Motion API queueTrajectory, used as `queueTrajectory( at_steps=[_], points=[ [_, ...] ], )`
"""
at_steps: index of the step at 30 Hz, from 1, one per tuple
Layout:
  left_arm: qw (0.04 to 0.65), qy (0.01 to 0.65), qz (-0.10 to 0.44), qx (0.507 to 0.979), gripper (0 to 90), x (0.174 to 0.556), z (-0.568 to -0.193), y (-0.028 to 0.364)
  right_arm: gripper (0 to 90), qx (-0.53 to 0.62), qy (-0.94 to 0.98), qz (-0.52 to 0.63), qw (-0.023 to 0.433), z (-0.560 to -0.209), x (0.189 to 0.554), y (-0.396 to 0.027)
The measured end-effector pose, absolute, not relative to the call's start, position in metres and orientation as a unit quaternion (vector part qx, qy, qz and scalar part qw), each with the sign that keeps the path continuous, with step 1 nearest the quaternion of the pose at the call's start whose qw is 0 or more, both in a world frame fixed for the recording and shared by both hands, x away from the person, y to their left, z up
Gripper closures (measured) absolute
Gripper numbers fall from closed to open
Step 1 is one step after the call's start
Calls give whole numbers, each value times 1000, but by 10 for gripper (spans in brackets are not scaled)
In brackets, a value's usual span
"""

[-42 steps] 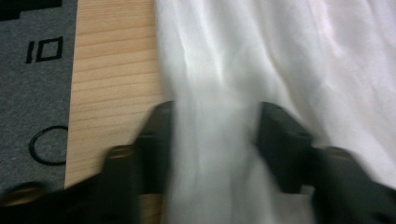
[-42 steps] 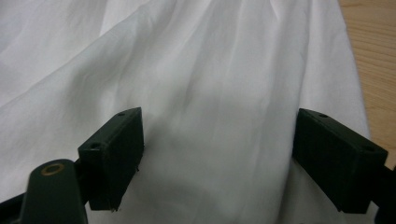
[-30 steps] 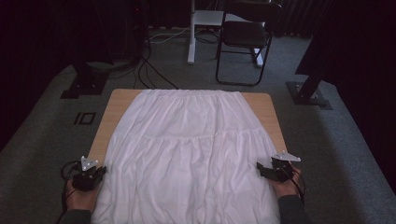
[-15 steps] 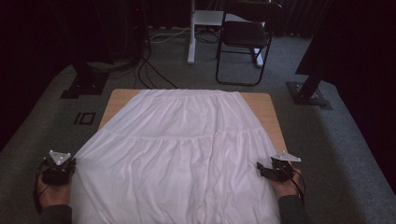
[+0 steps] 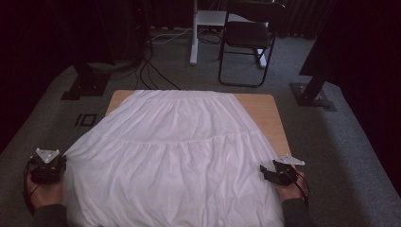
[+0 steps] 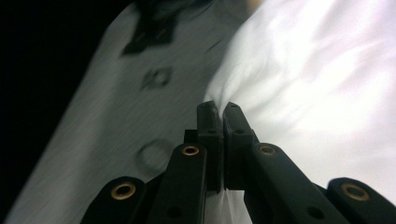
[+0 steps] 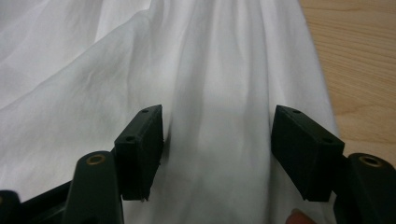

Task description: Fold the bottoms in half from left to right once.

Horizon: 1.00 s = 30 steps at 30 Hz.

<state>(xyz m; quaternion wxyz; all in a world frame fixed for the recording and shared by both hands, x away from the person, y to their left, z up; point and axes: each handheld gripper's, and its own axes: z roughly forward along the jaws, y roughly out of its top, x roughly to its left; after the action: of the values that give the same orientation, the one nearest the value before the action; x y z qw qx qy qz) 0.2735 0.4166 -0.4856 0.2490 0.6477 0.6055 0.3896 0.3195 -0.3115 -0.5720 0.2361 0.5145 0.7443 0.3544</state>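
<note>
High view is showing the white skirt lying across the wooden table, waistband far, hem near, long axis running away from the person. Left gripper, clamping the skirt's edge, is now pulling it outward, widening it; right gripper is resting with jaws spread.

A grey carpet floor covers the room, and its edges fall off into deep darkness on both sides. Beyond the wooden table stands a black folding chair, just beside a white post on the floor. Black cables trail across the carpet. Two dark stand bases sit at either far corner of the table.
</note>
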Motion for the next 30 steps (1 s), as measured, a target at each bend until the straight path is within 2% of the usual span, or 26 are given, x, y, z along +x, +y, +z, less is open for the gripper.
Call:
queueTrajectory(
  at_steps=[5,7,8,10,14,17,19,20,22,24,27,30],
  points=[
    [337,518,392,682,883,258,-436,374,339,514,745,354,237,-572,320,-312],
    [348,504,394,685,883,256,-428,366,339,513,745,355,237,-572,320,-312],
    [383,468,391,693,883,254,-408,343,339,514,745,355,236,-572,320,-312],
    [420,422,369,714,882,255,-393,310,339,514,744,354,236,-572,320,-312],
    [443,337,329,763,882,265,-386,234,339,514,744,355,237,-572,320,-311],
    [443,274,293,802,882,278,-395,169,339,514,744,355,237,-572,320,-311],
    [449,255,265,815,882,288,-408,137,349,514,744,355,236,-572,320,-312],
    [447,247,259,820,882,292,-416,123,388,515,744,357,233,-572,319,-312],
    [458,256,225,821,882,303,-435,102,441,516,742,364,225,-569,318,-314],
    [470,270,189,819,882,313,-456,86,472,514,734,376,237,-563,313,-317],
    [467,292,151,821,882,321,-489,65,479,520,715,394,252,-555,308,-324],
    [454,306,126,828,881,326,-514,52,479,526,710,404,234,-556,307,-325]
  ],
)
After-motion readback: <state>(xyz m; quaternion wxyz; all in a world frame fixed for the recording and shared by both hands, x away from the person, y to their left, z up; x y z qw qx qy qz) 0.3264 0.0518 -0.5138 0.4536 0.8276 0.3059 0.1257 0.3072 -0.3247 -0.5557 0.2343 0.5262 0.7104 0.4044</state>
